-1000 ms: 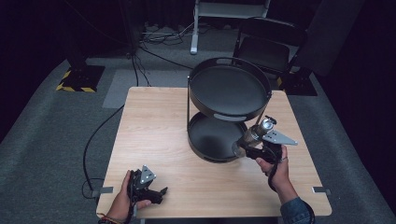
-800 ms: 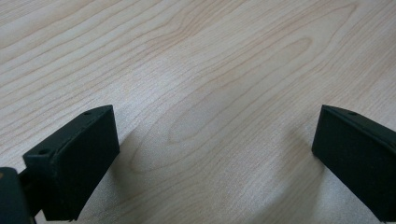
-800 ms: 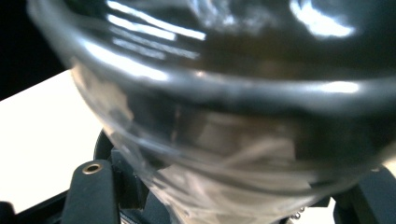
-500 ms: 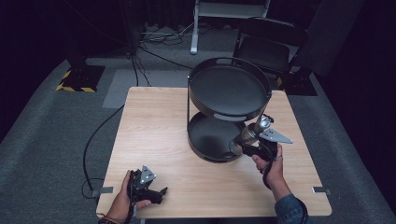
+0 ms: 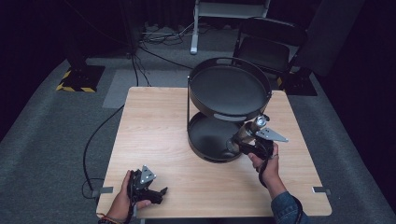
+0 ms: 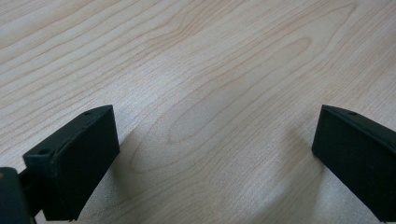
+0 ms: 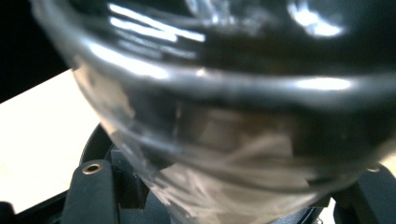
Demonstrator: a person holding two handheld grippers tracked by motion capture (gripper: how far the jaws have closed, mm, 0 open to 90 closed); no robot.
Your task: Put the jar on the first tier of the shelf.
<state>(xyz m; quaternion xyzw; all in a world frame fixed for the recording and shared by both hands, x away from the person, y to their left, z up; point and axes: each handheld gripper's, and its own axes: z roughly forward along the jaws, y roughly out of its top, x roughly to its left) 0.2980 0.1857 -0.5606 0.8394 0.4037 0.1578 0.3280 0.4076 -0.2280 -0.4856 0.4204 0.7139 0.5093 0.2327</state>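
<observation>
Glass jar (image 5: 246, 132), clear with a silvery cap, sits clamped between the right gripper's (image 5: 238, 142) fingers (image 7: 91, 191), tilted over the front rim of the lower tray; in the right gripper view its curved wall presses close against the lens. Nearest the person, the left gripper (image 5: 148, 189) rests on the table (image 5: 154, 130) by the front left edge, its fingers (image 6: 74, 158) spread wide over bare wood. Beyond the jar stands the black two-tier tray stand (image 5: 229, 88), near the table's right side. Farther back, a dark chair (image 5: 271, 42) sits on the floor.
</observation>
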